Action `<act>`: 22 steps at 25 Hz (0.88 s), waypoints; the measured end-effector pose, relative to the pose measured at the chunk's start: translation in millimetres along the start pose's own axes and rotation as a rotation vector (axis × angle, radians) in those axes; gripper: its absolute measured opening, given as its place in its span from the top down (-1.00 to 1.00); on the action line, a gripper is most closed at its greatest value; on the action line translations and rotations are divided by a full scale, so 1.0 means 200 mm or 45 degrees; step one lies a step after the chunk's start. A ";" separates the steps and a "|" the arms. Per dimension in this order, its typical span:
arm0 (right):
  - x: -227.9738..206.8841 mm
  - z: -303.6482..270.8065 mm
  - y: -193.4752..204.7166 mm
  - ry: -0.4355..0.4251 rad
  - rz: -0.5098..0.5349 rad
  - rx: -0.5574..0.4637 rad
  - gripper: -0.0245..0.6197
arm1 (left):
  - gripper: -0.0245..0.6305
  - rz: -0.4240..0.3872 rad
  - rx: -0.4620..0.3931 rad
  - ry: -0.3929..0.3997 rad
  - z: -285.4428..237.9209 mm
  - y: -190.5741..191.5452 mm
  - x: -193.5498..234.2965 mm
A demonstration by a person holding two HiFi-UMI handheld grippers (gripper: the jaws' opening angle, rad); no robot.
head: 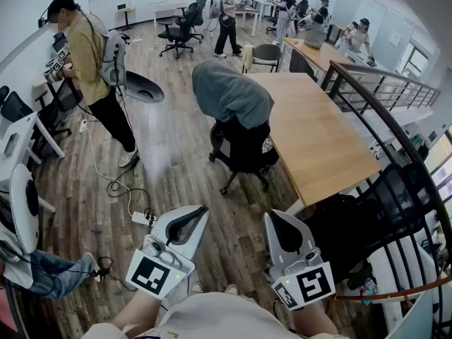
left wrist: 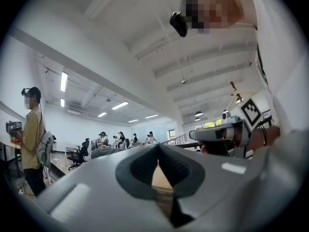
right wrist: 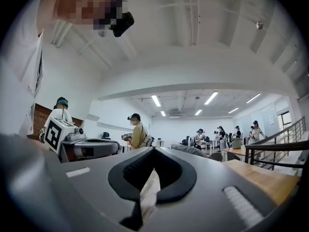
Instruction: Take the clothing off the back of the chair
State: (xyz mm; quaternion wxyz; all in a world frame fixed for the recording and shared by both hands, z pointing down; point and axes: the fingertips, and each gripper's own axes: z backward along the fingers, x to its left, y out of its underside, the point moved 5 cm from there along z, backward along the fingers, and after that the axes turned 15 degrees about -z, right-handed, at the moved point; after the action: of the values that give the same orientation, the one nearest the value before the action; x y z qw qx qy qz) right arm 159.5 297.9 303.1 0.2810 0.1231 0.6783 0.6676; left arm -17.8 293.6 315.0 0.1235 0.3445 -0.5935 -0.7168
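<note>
A grey hooded garment (head: 229,94) hangs over the back of a black office chair (head: 247,150), which stands against the near side of a long wooden table (head: 318,133). My left gripper (head: 200,212) and right gripper (head: 272,217) are held level side by side, well short of the chair. Both are shut with nothing between the jaws. In the left gripper view the garment (left wrist: 104,152) shows as a low grey hump beyond the shut left gripper (left wrist: 158,148). In the right gripper view the garment (right wrist: 190,150) lies just past the shut right gripper (right wrist: 153,151).
A person in a yellow shirt (head: 88,55) with a backpack stands at the left. Cables (head: 116,188) and a power strip (head: 141,219) lie on the wooden floor. A black stair railing (head: 395,119) runs along the right. White chairs (head: 21,203) stand at far left; several people work at the back.
</note>
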 end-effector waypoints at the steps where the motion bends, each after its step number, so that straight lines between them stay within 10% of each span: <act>1: 0.01 -0.01 0.01 0.000 -0.004 0.001 0.92 | 0.92 0.002 0.003 0.003 0.01 0.01 0.01; 22: -0.09 0.07 0.06 0.046 -0.037 0.046 0.92 | 0.92 0.033 0.016 0.034 -0.03 0.01 -0.10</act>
State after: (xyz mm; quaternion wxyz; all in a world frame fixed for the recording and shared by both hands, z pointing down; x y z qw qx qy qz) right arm 180.5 300.7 318.7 0.2762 0.1061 0.6971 0.6531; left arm 0.1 299.3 322.7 0.1383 0.3471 -0.6008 -0.7067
